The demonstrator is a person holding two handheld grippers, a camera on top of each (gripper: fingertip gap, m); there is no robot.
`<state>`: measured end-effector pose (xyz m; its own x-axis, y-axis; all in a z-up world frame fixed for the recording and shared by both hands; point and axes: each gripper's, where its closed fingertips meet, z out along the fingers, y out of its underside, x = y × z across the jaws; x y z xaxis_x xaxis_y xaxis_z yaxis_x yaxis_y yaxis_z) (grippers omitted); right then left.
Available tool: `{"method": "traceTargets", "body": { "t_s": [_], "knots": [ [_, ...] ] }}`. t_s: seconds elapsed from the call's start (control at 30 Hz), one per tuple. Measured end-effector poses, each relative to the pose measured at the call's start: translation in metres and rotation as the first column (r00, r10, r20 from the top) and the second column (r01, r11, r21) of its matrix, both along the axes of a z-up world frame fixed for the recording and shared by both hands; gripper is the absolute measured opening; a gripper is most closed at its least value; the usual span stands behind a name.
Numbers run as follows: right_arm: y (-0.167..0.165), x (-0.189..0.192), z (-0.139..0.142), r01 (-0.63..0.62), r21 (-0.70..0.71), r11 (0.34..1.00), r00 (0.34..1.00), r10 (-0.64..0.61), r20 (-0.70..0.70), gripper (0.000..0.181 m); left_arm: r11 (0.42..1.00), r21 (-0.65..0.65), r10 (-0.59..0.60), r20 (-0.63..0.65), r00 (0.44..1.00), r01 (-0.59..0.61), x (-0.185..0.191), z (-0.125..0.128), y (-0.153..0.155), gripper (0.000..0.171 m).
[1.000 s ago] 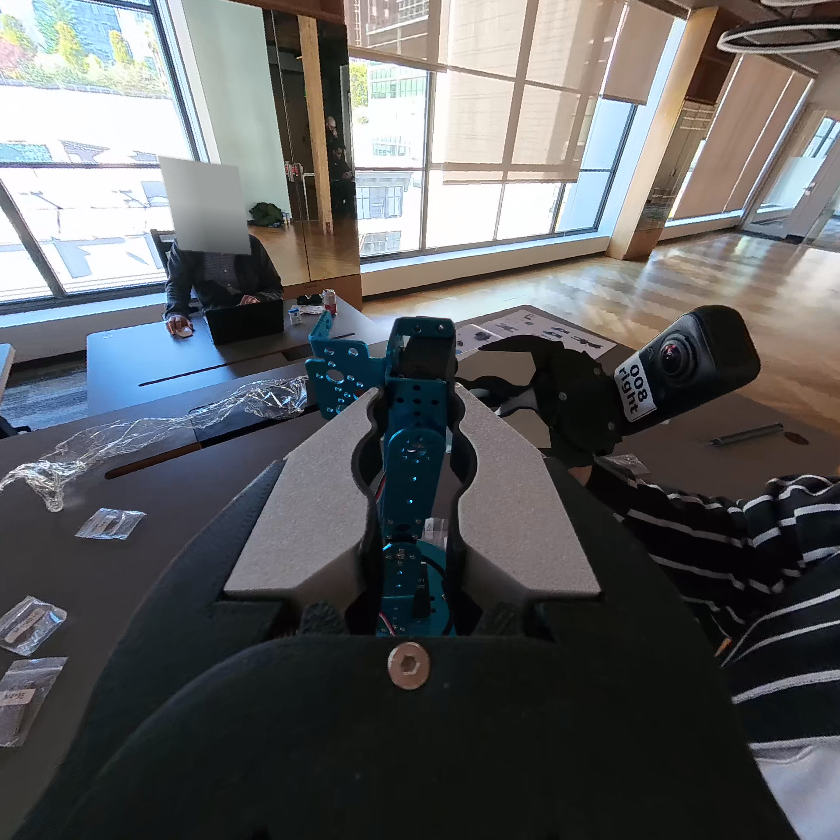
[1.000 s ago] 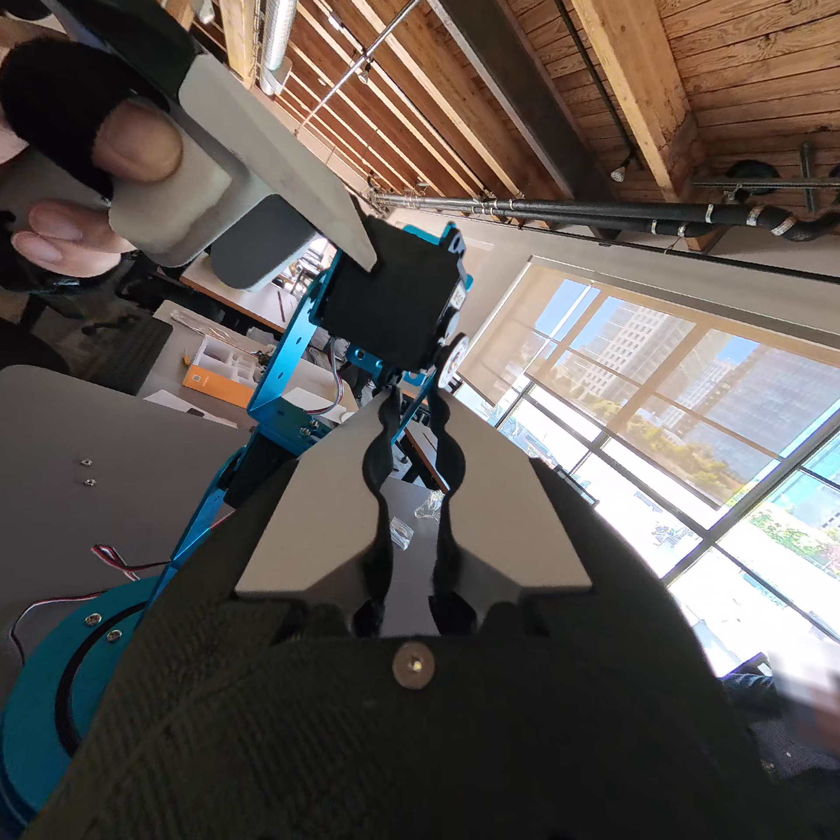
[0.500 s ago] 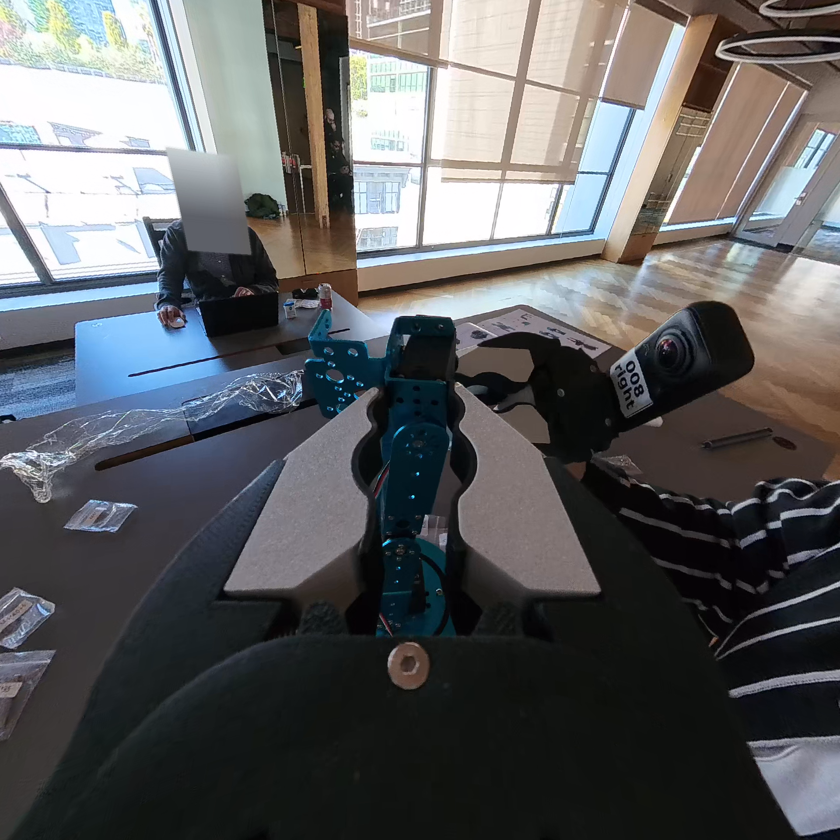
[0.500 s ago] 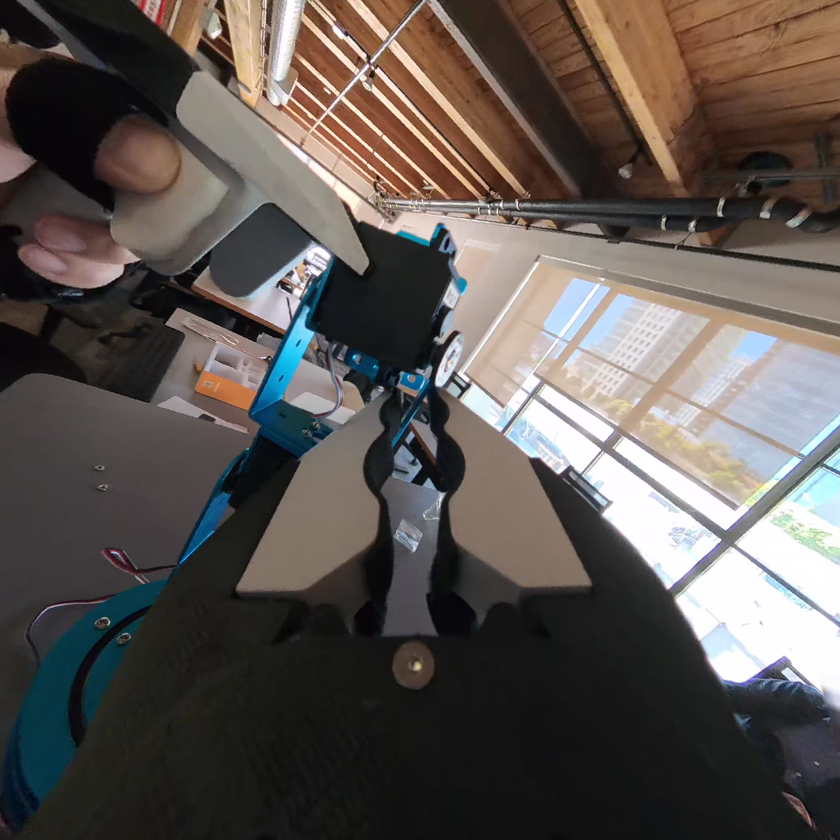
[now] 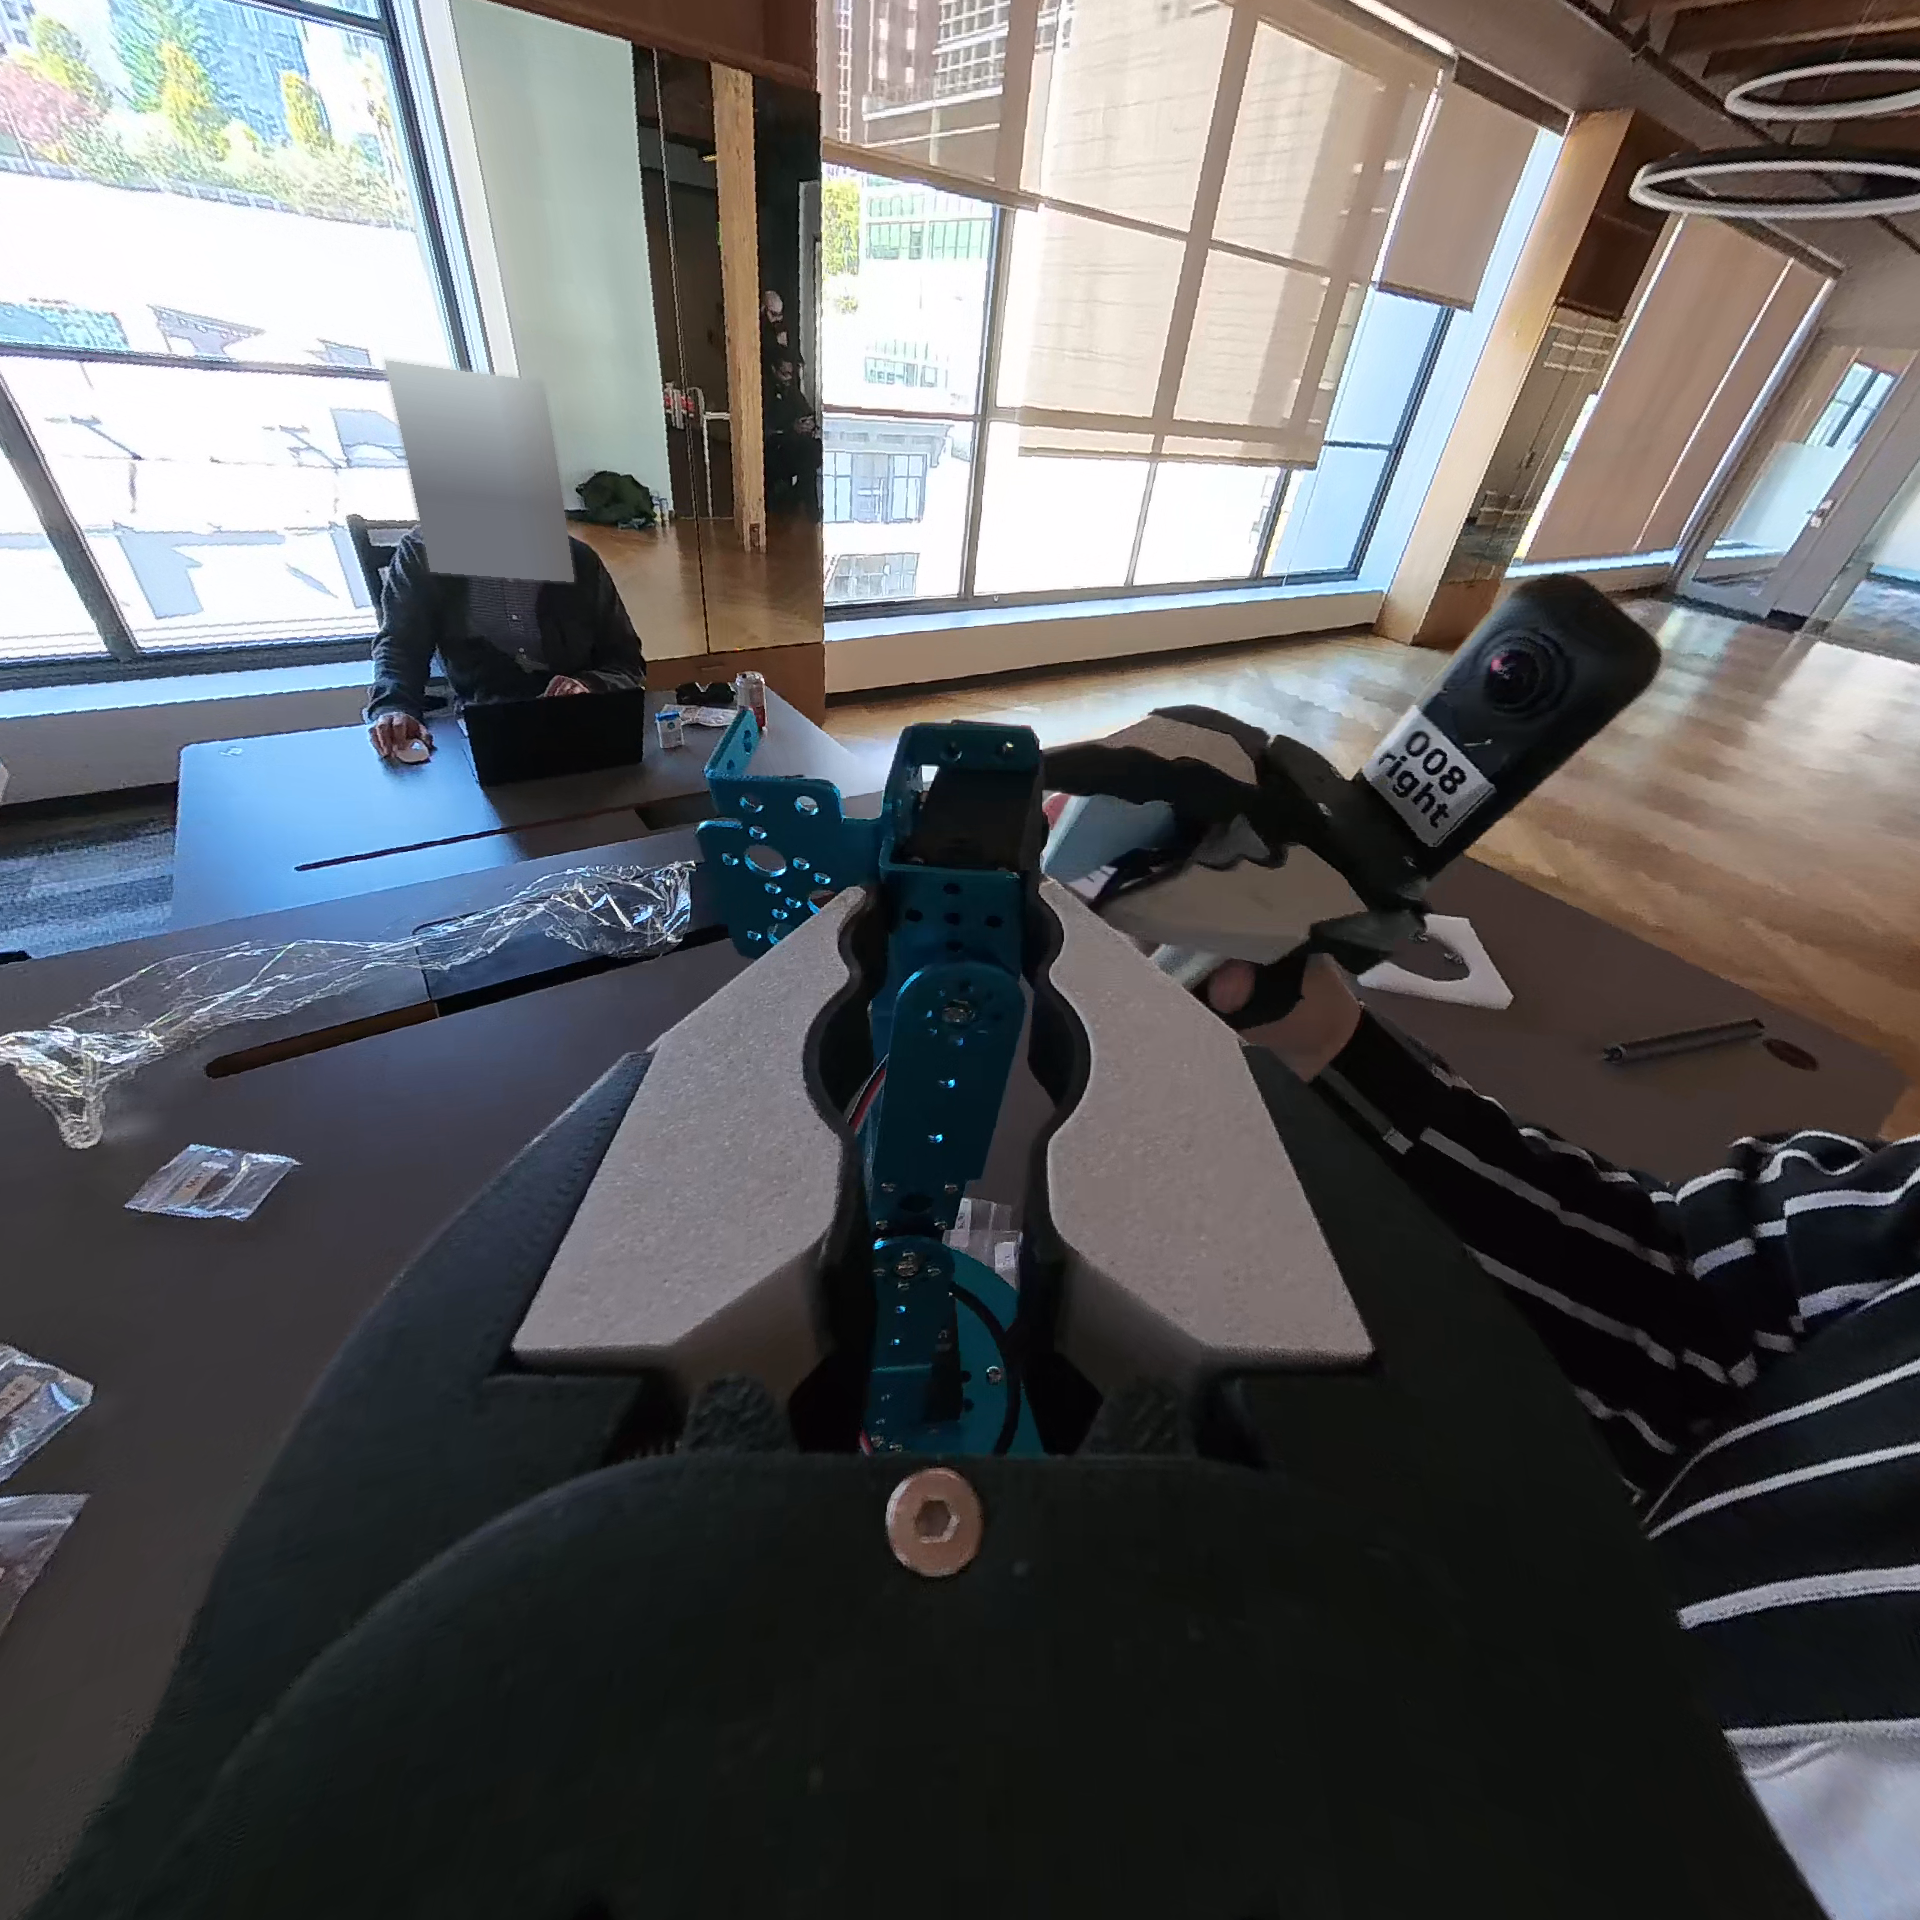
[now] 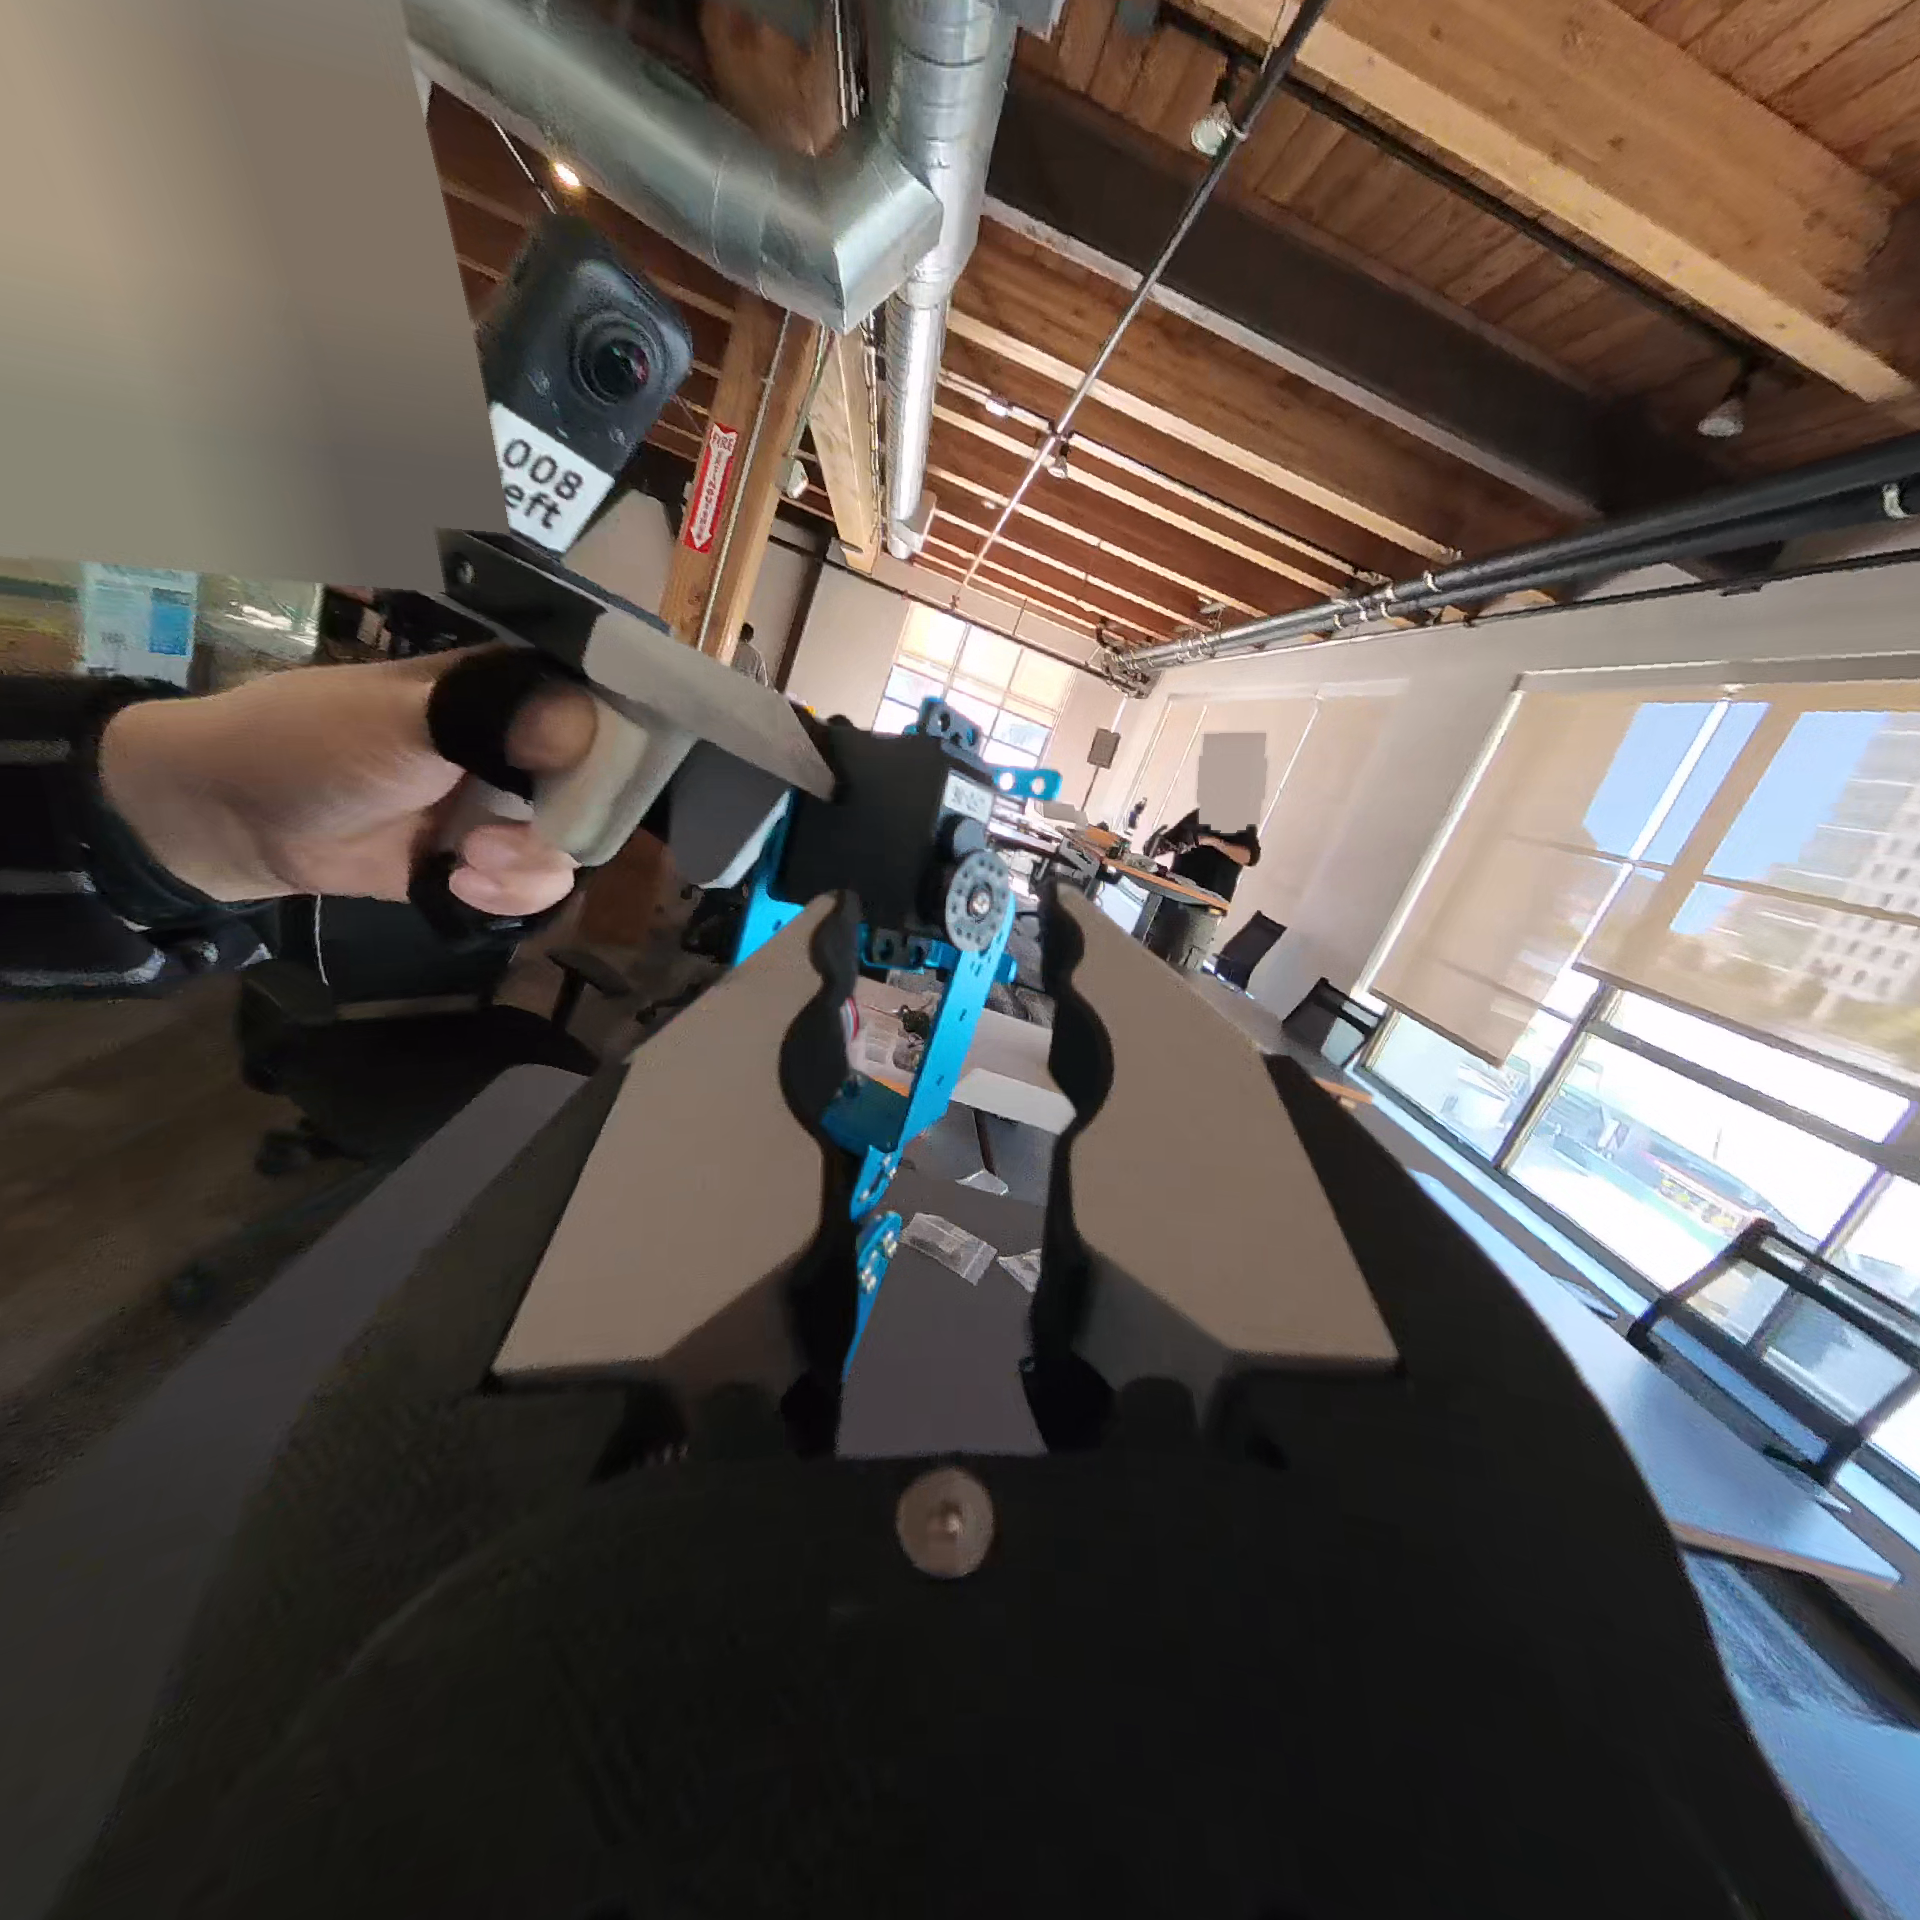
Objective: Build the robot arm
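Since the earlier frames our right gripper (image 6: 940, 914) has swung from pointing steeply up at the ceiling to a more level aim, and its jaws, which sat nearly together, now stand wider apart. They flank the blue perforated metal robot arm assembly (image 6: 940, 1039) near its white round servo horn (image 6: 977, 899); we cannot tell whether either pad touches it.

Our left gripper (image 5: 945, 914) keeps its pose, aimed along the dark tabletop (image 5: 312, 1195) toward the windows. Its grey jaws stand a little apart on either side of the blue assembly (image 5: 940, 1081), close against the upright link; whether they truly pinch it we cannot tell. In the right wrist view the tip of that gripper presses at the black servo block (image 6: 883, 800) atop the assembly, held by a bare hand in a fingerless black glove (image 6: 343, 790).

Each gripper's black camera carries a white sticker with printed writing (image 5: 1429, 784), which we leave unread. A red-and-white sign (image 6: 710, 488) hangs on a timber post.

Crumpled clear plastic wrap (image 5: 343, 961) and small clear parts bags (image 5: 208, 1181) lie on the table.
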<state>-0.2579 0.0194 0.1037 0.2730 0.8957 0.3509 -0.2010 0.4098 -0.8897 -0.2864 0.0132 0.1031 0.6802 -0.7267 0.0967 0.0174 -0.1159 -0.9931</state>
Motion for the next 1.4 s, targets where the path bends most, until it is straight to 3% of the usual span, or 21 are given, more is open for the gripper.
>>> {"method": "traceTargets", "body": {
  "t_s": [0.07, 0.17, 0.3, 0.43, 0.6, 0.83, 1.0, 1.2, 1.4],
  "knots": [
    [-0.008, -0.004, -0.001, 0.004, 0.053, 0.999, 1.000, -0.006, 0.025, 0.038, 1.000, 0.005, 0.006, 0.006, 1.000, -0.006, 0.000, 0.000, 0.000, 0.023],
    [-0.005, -0.014, -0.010, 0.093, 0.153, 0.984, 0.988, -0.110, 0.105, 0.047, 1.000, 0.006, 0.016, 0.013, 1.000, -0.016, -0.002, 0.000, 0.000, 0.024],
    [0.000, -0.018, -0.013, 0.226, 0.317, 0.921, 0.955, -0.274, 0.116, 0.039, 1.000, 0.005, 0.030, 0.019, 0.999, -0.030, -0.004, 0.001, 0.000, 0.023],
    [0.002, -0.022, -0.014, 0.252, 0.321, 0.913, 0.947, -0.301, 0.110, 0.039, 0.999, 0.008, 0.036, 0.034, 0.999, -0.037, -0.006, 0.001, 0.000, 0.024],
    [0.016, -0.015, -0.019, 0.294, 0.315, 0.903, 0.933, -0.343, 0.113, 0.026, 1.000, 0.007, 0.030, 0.055, 0.998, -0.031, -0.005, 0.001, 0.000, 0.024],
    [0.019, -0.020, -0.020, 0.260, 0.203, 0.944, 0.951, -0.287, 0.117, 0.016, 1.000, 0.019, 0.019, 0.029, 0.999, -0.020, 0.000, 0.001, 0.000, 0.024],
    [0.022, -0.024, -0.020, 0.187, -0.016, 0.982, 0.979, -0.185, 0.087, 0.006, 0.999, 0.022, 0.024, 0.030, 0.999, -0.024, -0.003, 0.002, -0.001, 0.024],
    [0.028, -0.029, -0.022, 0.193, -0.093, 0.977, 0.981, -0.190, 0.035, 0.004, 0.999, 0.021, 0.033, 0.014, 0.999, -0.034, -0.005, 0.001, 0.001, 0.024],
    [0.035, -0.028, -0.023, 0.151, -0.296, 0.943, 0.981, -0.180, -0.075, 0.000, 0.995, 0.056, 0.084, -0.057, 0.995, -0.081, -0.001, 0.000, 0.004, 0.024]
  ]
}}
